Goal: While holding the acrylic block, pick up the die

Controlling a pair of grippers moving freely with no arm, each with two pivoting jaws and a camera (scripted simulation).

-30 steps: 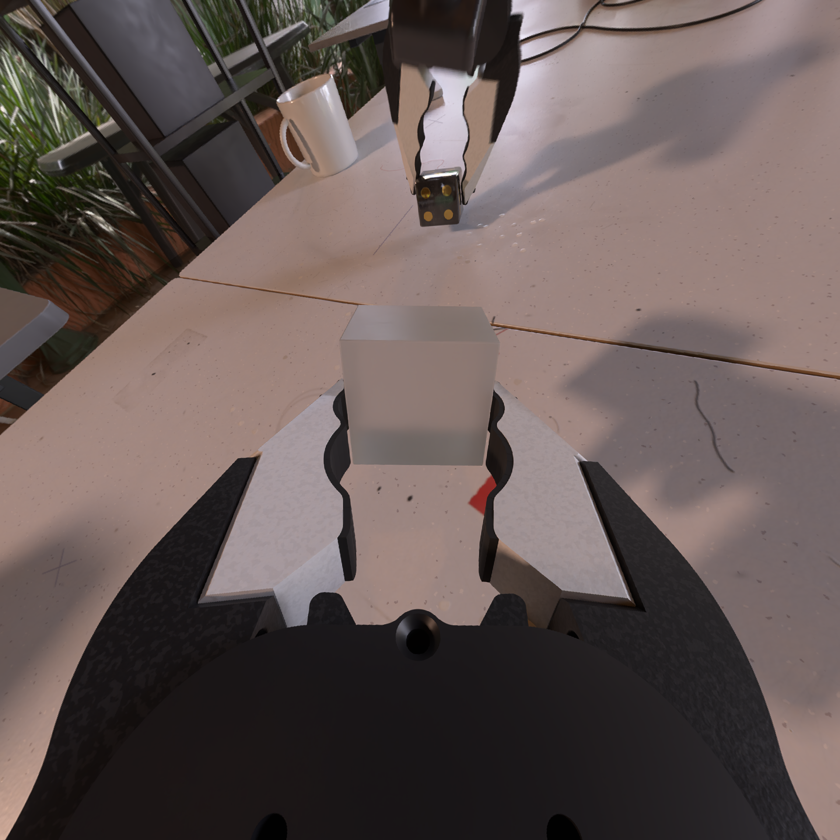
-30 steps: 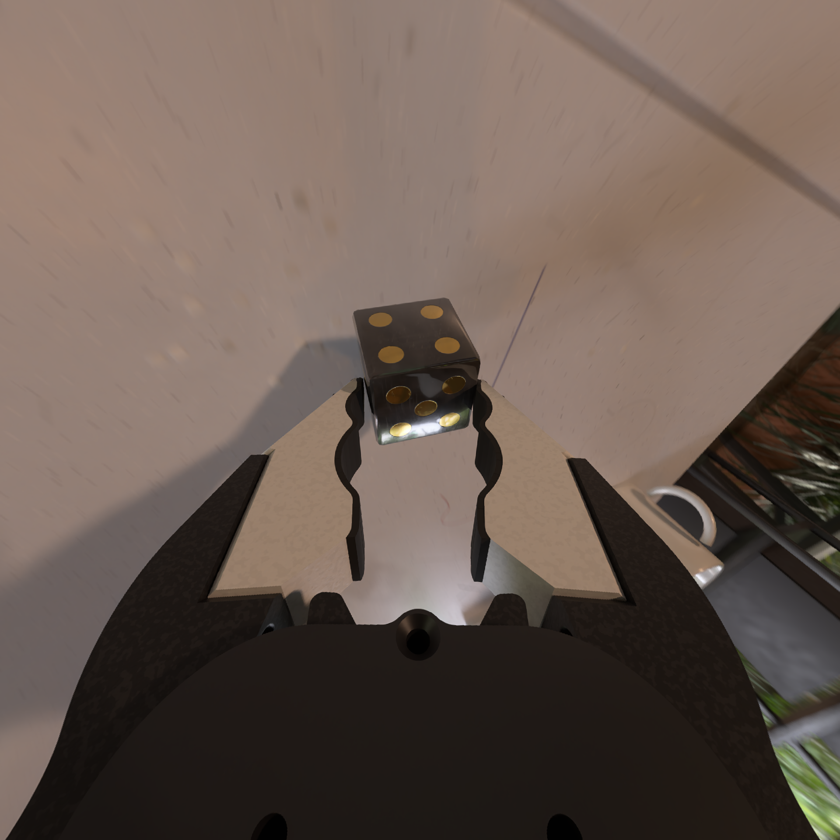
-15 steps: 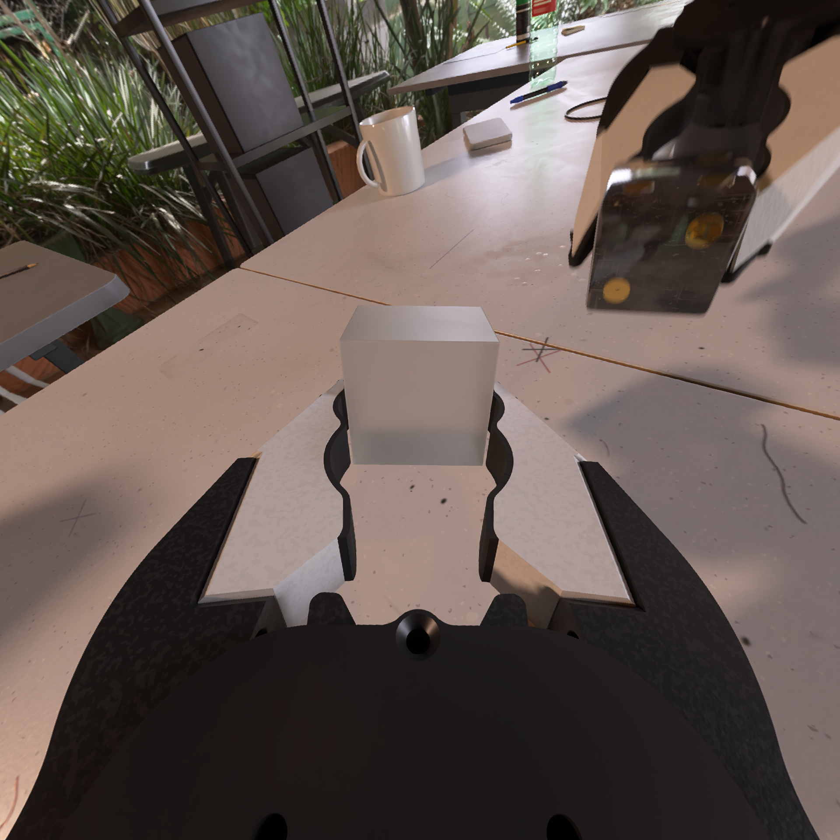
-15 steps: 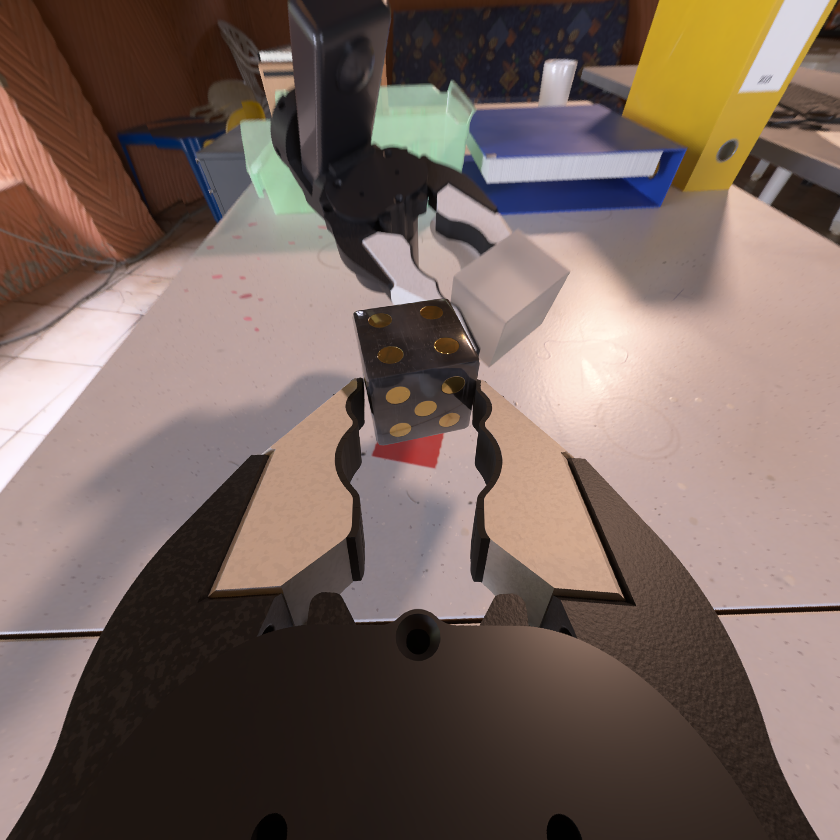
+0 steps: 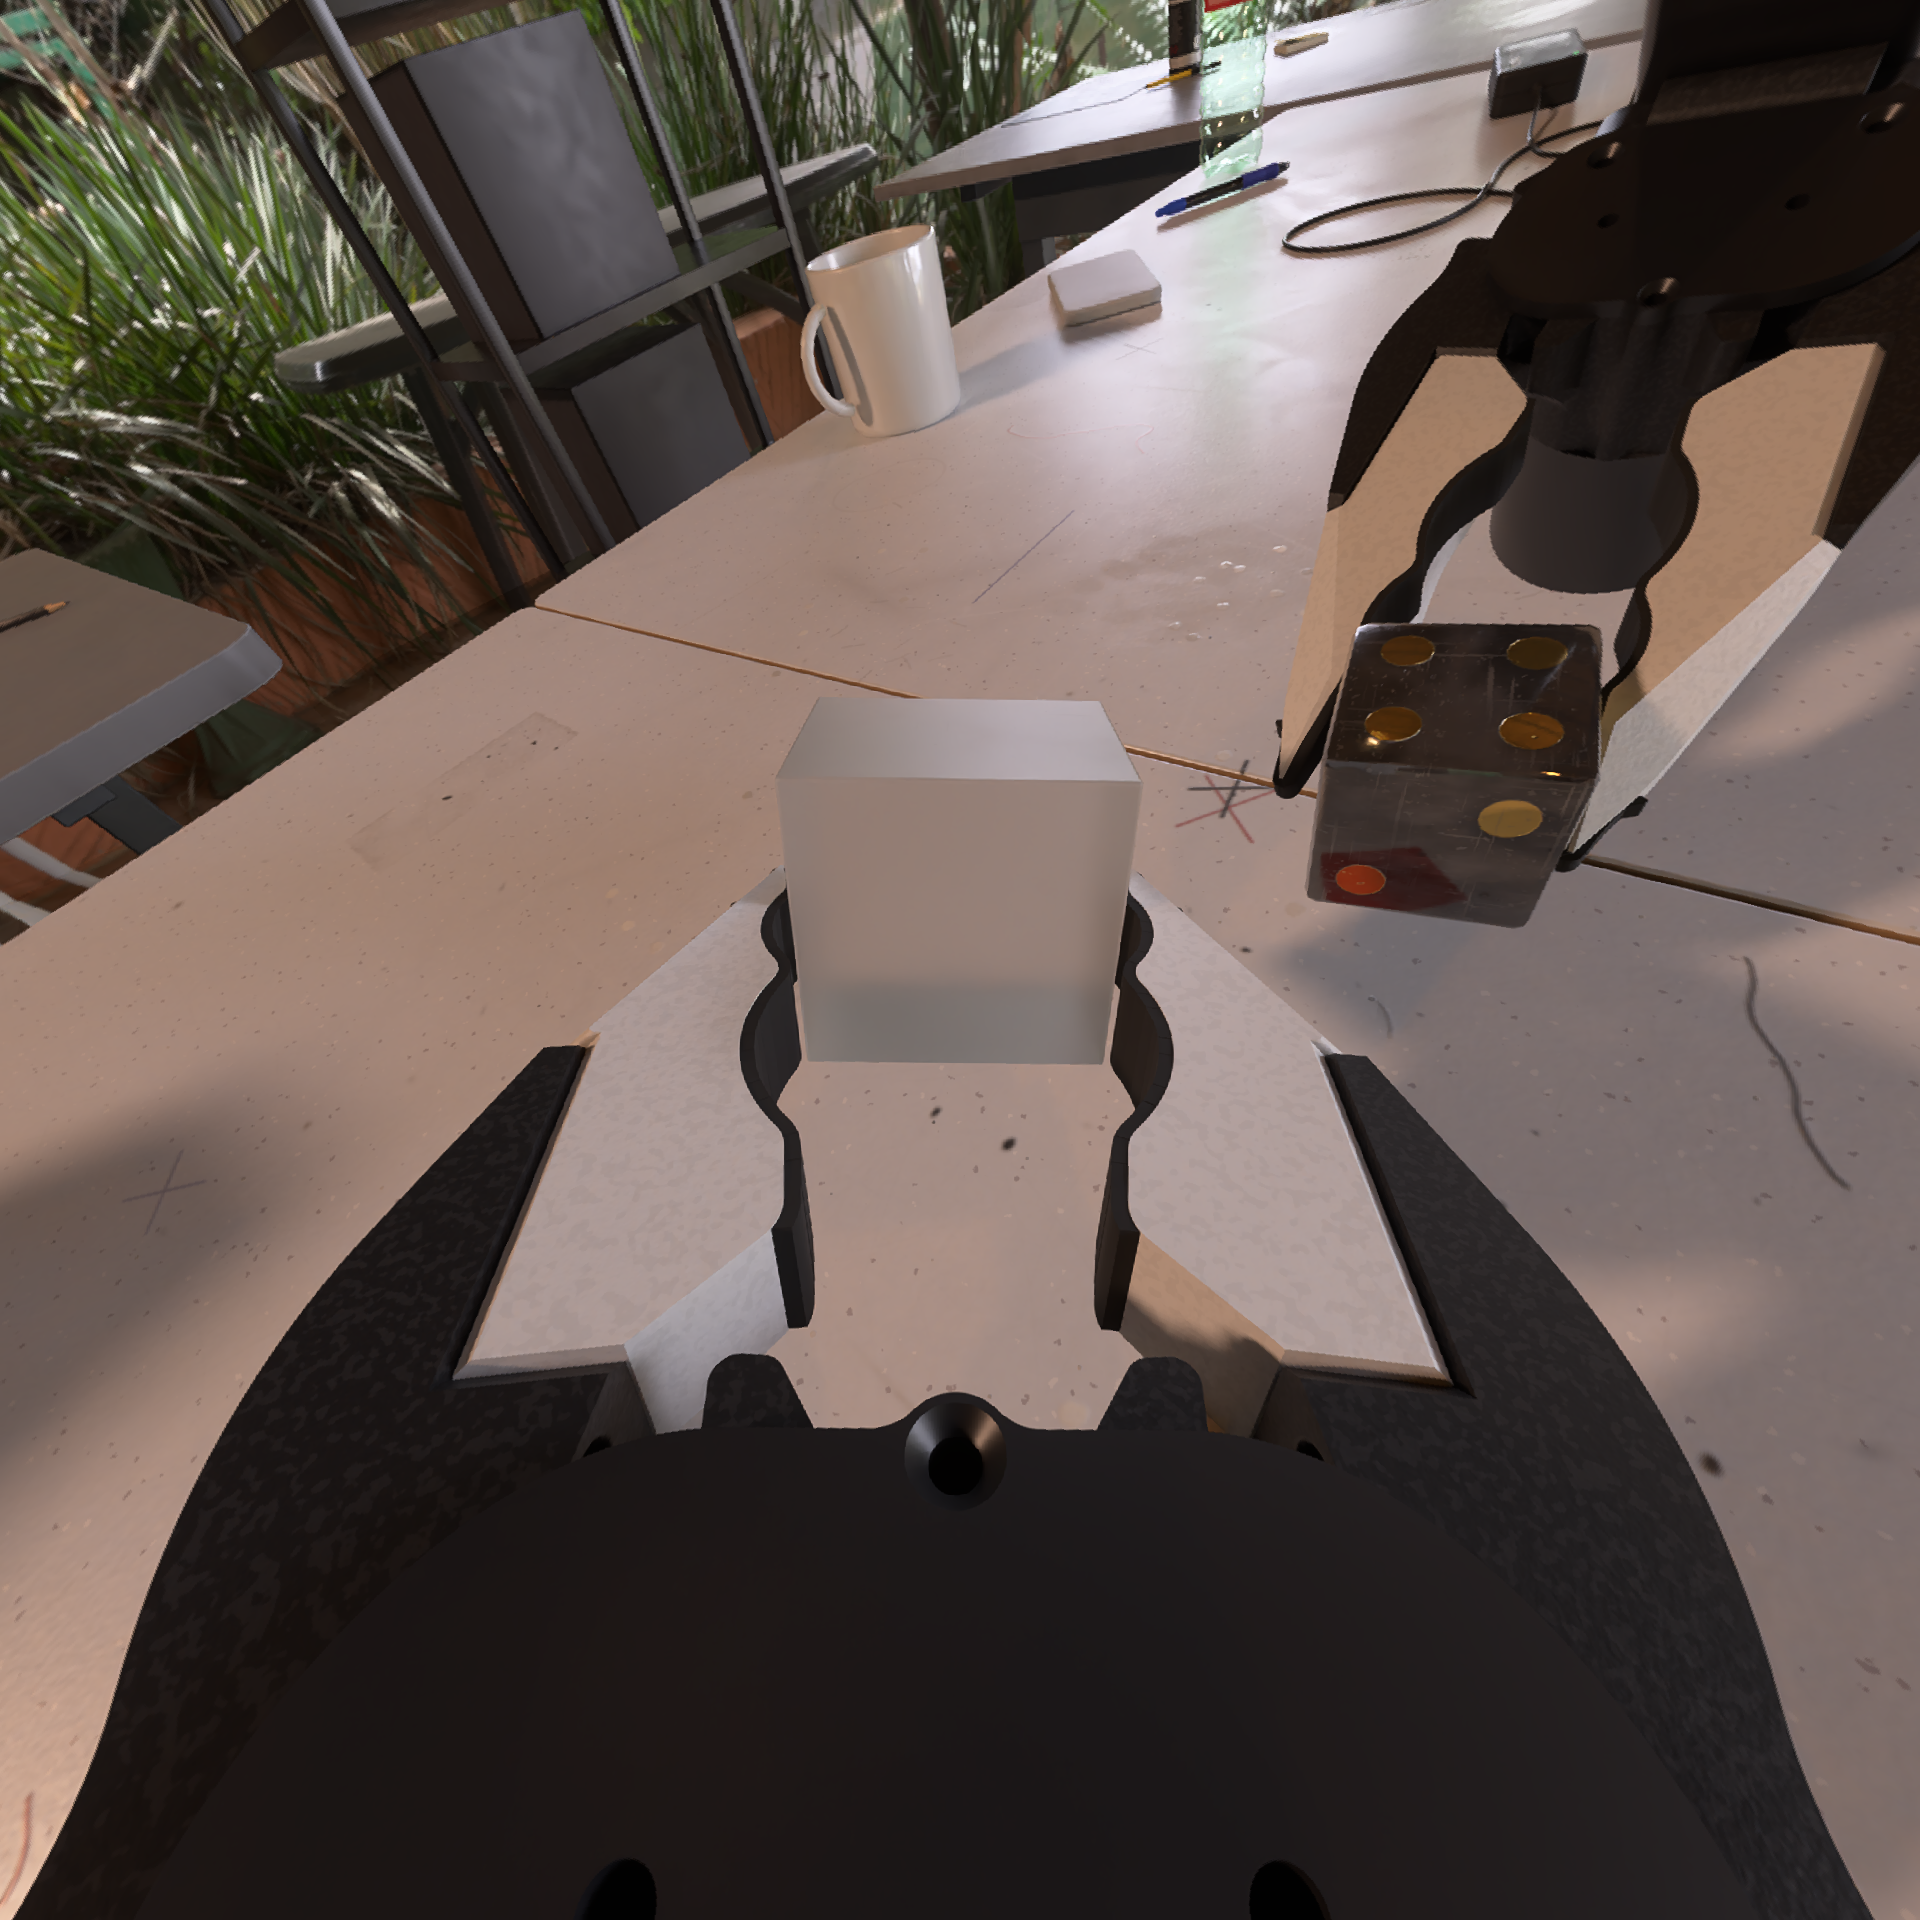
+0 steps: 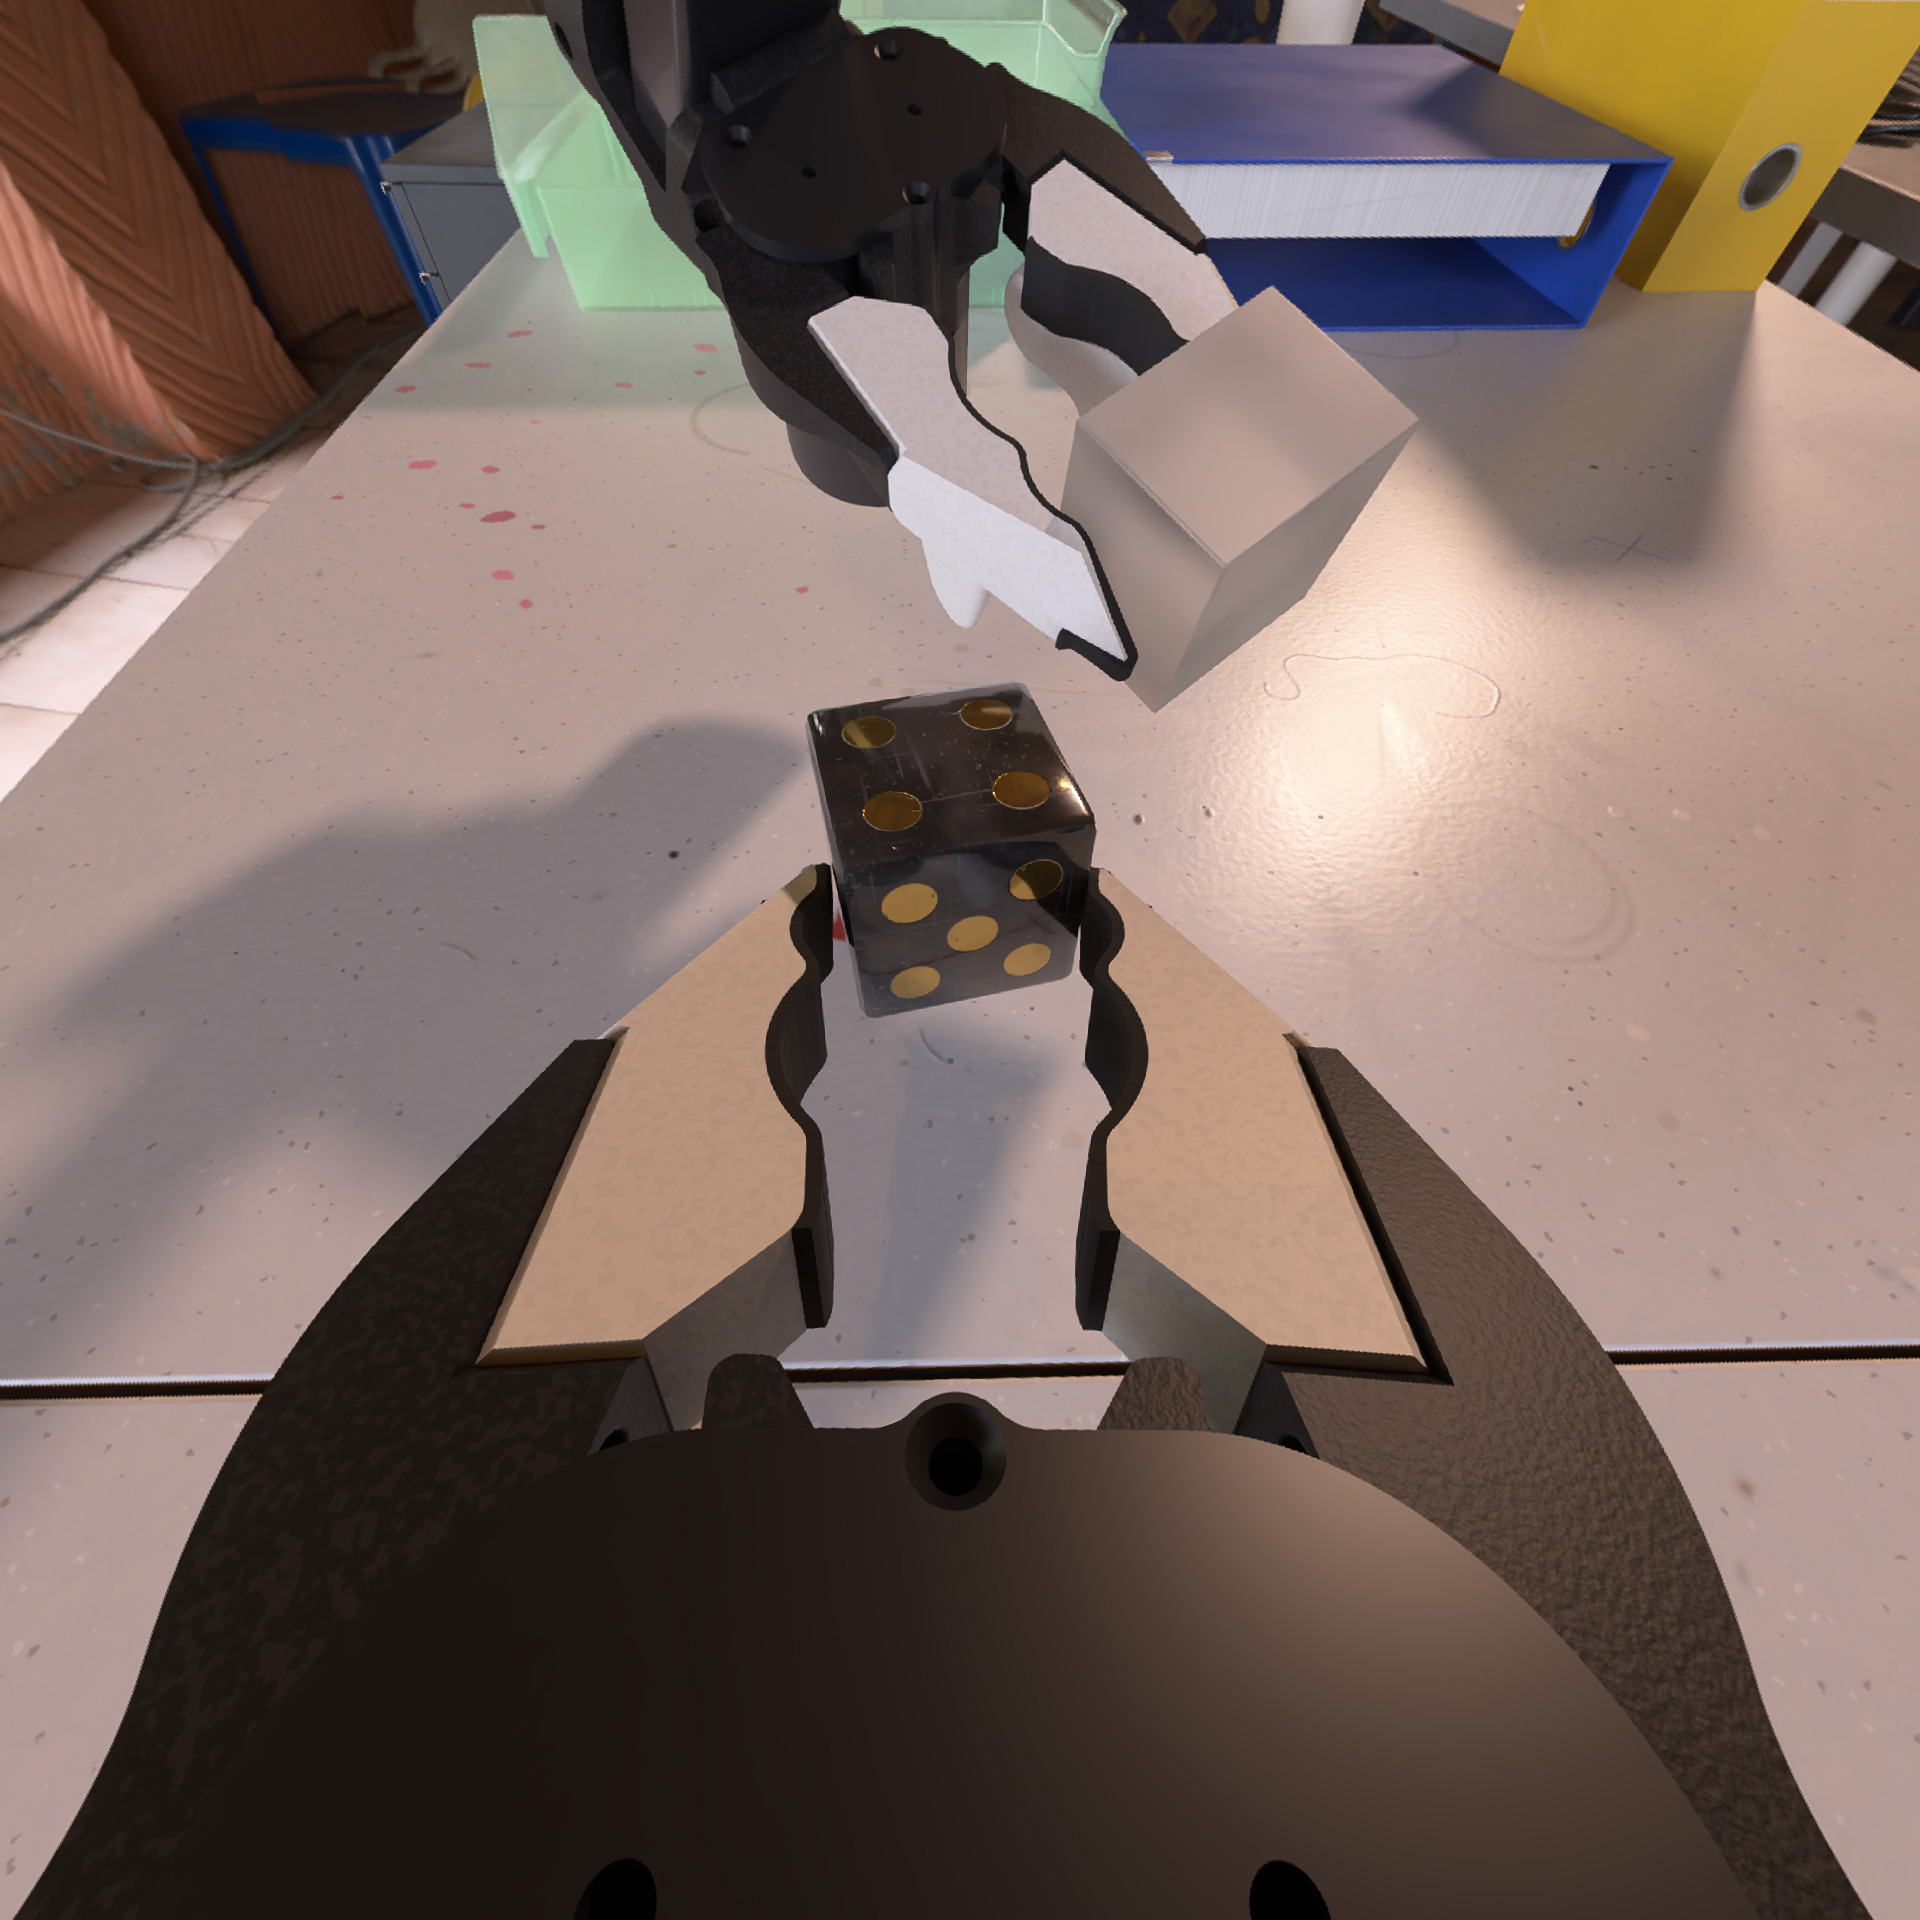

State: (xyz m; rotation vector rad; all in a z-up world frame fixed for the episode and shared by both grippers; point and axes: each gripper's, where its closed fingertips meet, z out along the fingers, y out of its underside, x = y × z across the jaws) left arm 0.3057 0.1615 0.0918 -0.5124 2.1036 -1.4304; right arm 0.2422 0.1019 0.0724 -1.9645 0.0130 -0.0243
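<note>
Both grips: loaded, both cubes clear of the table (image 5: 312, 935).
left gripper (image 5: 954, 961): pinching the acrylic block (image 5: 956, 894) at the fingertips; only the near lower part of the block sits between the pads, the rest sticks out past them.
right gripper (image 6: 956, 940): pinching the die (image 6: 951, 847), black with gold pips; again a tip-only hold, most of the die forward of the pads.
die position: airborne over the table, right of the block and just beside it in the left wrist view, not touching.
block position: in the right wrist view it hangs far and slightly right of the die, tilted on a corner.
step in hand: my read is lift done, now it's a matter of holding both steady.
how to do it well: keep squeeze constant on both, no re-grip; move slow and straight, no wrist roll, since shallow tip holds pivot easily.
spacing: grippers are close; keep the die away from the block and the left fingers (image 6: 997, 540) when moving.
risk: smooth acrylic faces probably slip first; the die looks slightly skewed between the pads, though I can't tell for sure from this angle.
clutter: white mug (image 5: 883, 327) far left, yellow binder (image 6: 1714, 145) and blue tray (image 6: 1382, 197) far; all well apart, no issue.
</note>
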